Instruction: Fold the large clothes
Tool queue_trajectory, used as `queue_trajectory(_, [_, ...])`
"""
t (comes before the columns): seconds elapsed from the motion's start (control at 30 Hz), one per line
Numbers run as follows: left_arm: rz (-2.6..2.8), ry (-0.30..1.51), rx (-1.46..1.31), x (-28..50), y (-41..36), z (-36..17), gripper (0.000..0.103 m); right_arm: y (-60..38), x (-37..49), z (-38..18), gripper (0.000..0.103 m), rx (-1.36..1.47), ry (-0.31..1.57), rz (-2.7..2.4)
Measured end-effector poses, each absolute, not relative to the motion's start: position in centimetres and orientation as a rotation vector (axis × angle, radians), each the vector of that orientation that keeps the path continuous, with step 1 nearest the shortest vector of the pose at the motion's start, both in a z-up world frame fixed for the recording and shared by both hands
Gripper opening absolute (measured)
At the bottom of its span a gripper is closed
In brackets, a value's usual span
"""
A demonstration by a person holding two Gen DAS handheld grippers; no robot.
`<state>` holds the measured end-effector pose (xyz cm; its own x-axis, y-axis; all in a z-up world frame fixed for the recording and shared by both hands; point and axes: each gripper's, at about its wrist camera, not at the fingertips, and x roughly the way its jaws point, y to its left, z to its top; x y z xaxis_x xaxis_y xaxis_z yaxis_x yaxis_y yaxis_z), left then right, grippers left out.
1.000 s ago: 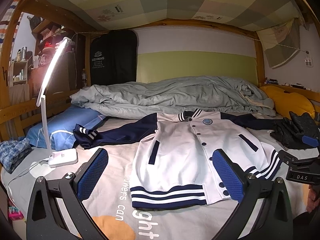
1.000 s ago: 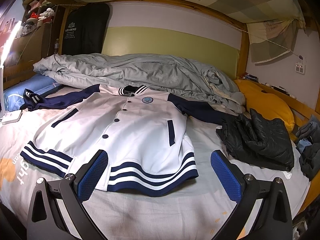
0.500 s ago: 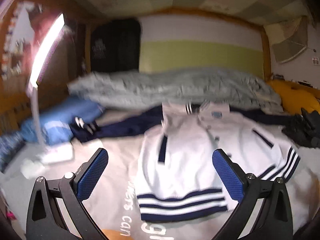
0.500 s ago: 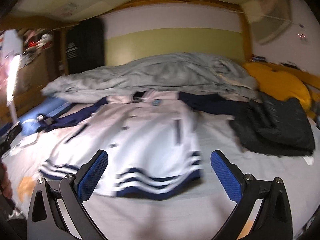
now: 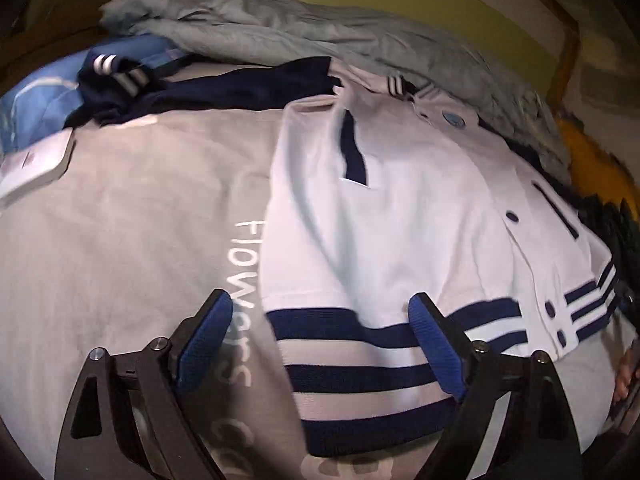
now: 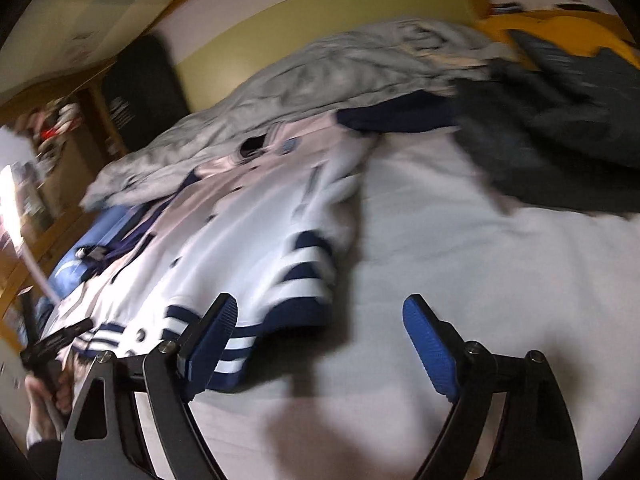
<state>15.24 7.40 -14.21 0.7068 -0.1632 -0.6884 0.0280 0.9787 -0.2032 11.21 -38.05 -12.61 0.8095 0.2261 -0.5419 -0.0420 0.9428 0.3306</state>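
Observation:
A white varsity jacket (image 5: 400, 216) with navy sleeves and a navy-striped hem lies spread flat, front up, on the bed. My left gripper (image 5: 320, 340) is open and hovers low over the hem's left corner, one blue pad over the sheet and the other over the stripes. In the right wrist view the jacket (image 6: 240, 240) is blurred. My right gripper (image 6: 320, 344) is open, just off the hem's right corner, its left pad (image 6: 212, 344) over the striped hem. Neither gripper holds cloth.
A grey sheet with white lettering (image 5: 120, 240) covers the bed. A rumpled grey duvet (image 5: 320, 40) lies behind the jacket. A blue pillow (image 5: 36, 104) and white lamp base (image 5: 32, 168) sit at left. A dark puffer jacket (image 6: 560, 148) and yellow cushion (image 6: 560, 28) lie at right.
Both grippers have dropped and moved forward to the jacket's hem, the left toward its left corner, the right toward its right corner. The right view has tilted. Both jaws stay open.

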Motion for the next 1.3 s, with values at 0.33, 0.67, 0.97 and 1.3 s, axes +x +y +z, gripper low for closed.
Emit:
queue_trajectory(0.33, [-0.087, 0.494, -0.142, 7.8, 7.6, -8.8, 0.011, -37.8, 3.5, -7.4, 0.005, 0.262, 0.35, -0.08])
queue_trajectory(0.67, [-0.068, 0.581, -0.048, 8.1, 7.7, -10.6, 0.043, -38.5, 1.7, -9.5, 0.005, 0.238, 0.452, -0.077])
queue_trajectory(0.97, [-0.015, 0.545, -0.133, 8.1, 12.0, -12.3, 0.074, -39.6, 1.6, -10.6, 0.074, 0.079, 0.516, -0.123])
queue_trajectory(1.3, [-0.132, 0.501, 0.085, 6.8, 5.8, -11.5, 0.091, -36.9, 3.9, -12.0, 0.073, -0.21, 0.638, -0.085])
